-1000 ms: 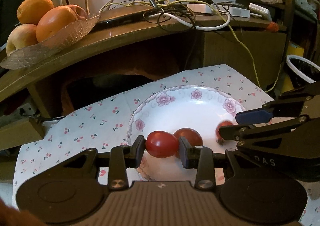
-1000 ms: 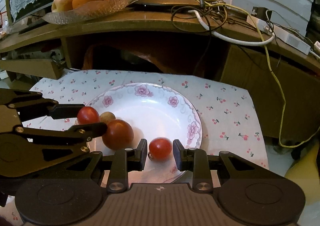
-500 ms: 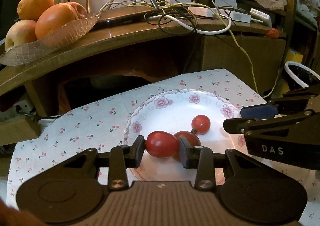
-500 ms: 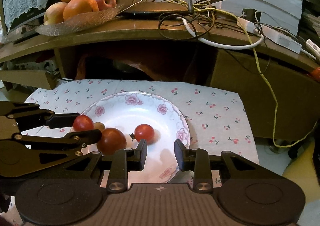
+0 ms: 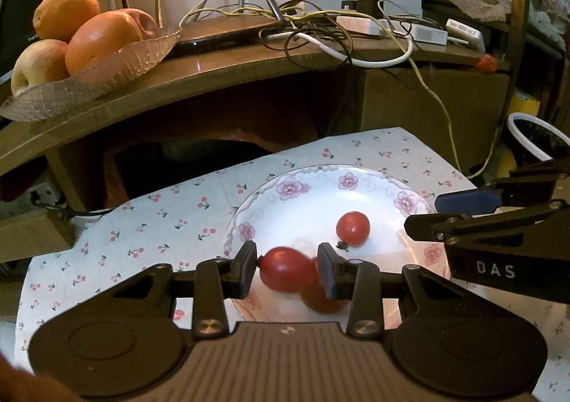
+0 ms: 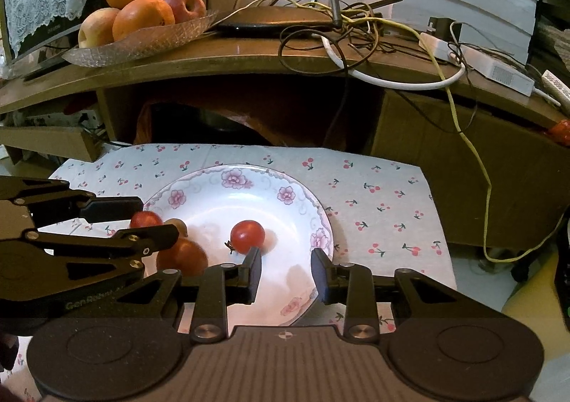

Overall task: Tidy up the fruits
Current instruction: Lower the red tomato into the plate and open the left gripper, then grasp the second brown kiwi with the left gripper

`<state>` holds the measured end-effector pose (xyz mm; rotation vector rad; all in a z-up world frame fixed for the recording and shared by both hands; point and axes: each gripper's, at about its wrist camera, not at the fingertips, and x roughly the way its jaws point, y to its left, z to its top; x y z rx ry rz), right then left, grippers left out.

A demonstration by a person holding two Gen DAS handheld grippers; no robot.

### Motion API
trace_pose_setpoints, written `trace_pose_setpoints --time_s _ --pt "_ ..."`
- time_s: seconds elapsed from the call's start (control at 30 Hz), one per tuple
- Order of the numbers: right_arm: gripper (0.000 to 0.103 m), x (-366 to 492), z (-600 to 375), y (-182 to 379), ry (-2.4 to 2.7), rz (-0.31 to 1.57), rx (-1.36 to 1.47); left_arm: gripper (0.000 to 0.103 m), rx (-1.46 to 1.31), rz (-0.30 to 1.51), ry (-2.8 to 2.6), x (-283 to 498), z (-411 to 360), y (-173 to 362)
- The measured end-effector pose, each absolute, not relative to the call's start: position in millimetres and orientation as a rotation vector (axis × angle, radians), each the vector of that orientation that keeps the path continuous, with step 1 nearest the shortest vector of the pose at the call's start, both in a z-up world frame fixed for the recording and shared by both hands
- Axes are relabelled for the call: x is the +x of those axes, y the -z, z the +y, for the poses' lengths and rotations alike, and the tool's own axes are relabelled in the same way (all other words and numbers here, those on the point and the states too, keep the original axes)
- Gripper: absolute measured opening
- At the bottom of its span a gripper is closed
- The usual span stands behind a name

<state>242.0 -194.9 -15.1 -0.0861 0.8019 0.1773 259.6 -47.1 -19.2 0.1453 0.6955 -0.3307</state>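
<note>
Red cherry tomato [image 5: 286, 273] was held between the left gripper [image 5: 287, 270] fingers, above the floral plate [image 5: 313, 184].
The right gripper [image 6: 286, 273] was spread, nothing gripped; a second tomato [image 6: 247, 236] lay on the plate just ahead of its left finger.

Three tomatoes [image 6: 247, 236] lie in the plate [image 6: 302, 202] on the cloth [image 6: 377, 195]; the fruit dish [image 6: 142, 44] sits far left on the counter [image 6: 249, 60].
</note>
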Motion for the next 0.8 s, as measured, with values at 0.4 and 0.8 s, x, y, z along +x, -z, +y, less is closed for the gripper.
trace_pose_setpoints --time_s 0.4,0.8 --pt "0.035 235.8 -193.8 10.3 -0.195 0.794 -0.080 0.043 0.138 0.678 0.295 253.5 -35.0 4.6" --pt "0.035 193.4 -182.8 0.6 -0.295 0.815 -0.097 0.043 0.170 0.754 0.269 190.2 -14.3 2.1"
